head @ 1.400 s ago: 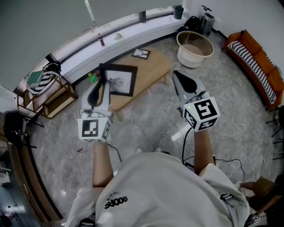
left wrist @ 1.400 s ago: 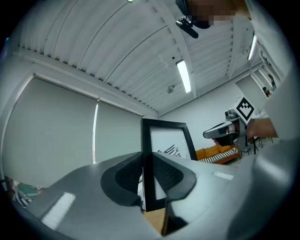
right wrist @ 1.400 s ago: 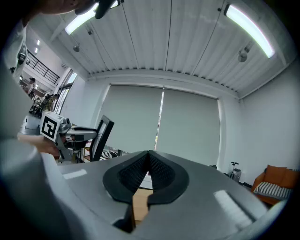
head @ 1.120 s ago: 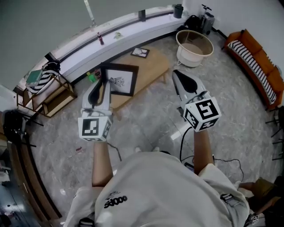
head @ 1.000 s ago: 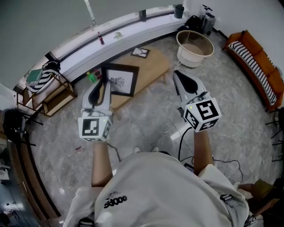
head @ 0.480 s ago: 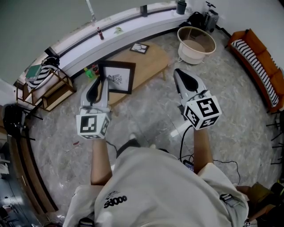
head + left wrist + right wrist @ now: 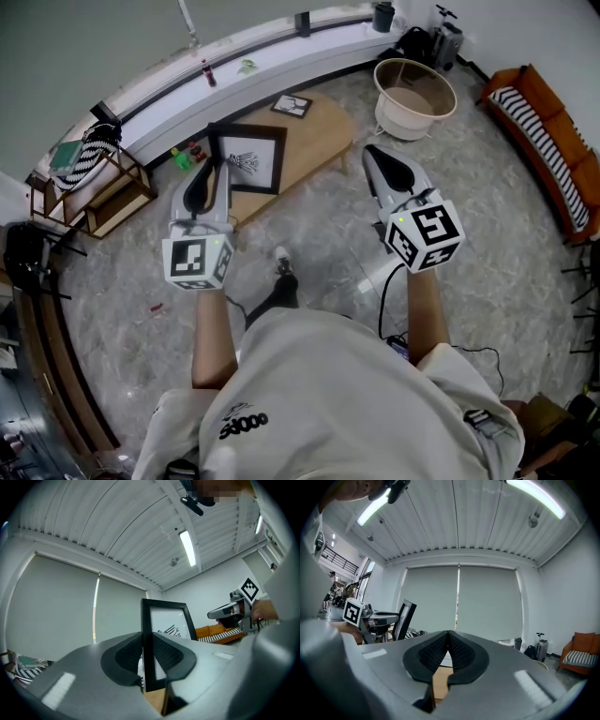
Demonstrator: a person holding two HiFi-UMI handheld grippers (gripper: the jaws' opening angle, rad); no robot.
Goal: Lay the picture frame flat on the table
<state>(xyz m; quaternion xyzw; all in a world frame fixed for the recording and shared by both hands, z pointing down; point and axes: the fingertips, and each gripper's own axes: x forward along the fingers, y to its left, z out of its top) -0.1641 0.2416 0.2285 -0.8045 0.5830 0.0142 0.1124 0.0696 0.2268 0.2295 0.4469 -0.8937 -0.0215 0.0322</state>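
A black picture frame (image 7: 249,161) with a white mat and a dark sketch stands upright over the near left end of the low wooden table (image 7: 323,131). My left gripper (image 7: 213,165) is shut on its left edge. In the left gripper view the frame (image 7: 169,620) rises between the ribbed pads (image 7: 126,652), which press on both faces of the black border. My right gripper (image 7: 371,154) hovers above the floor beside the table's right end, with its jaws shut on nothing (image 7: 448,638). From there the frame (image 7: 404,613) shows edge-on at the left.
A small flat picture (image 7: 292,105) lies at the table's far end. A round white tub (image 7: 413,94) stands to the right and an orange striped sofa (image 7: 548,112) is at the far right. A wire shelf with a striped bag (image 7: 89,155) stands at the left, and a long white ledge (image 7: 262,61) runs behind.
Both grippers have drifted a little toward the table, the left one still carrying the frame. The person's shoe has come into view below the grippers.
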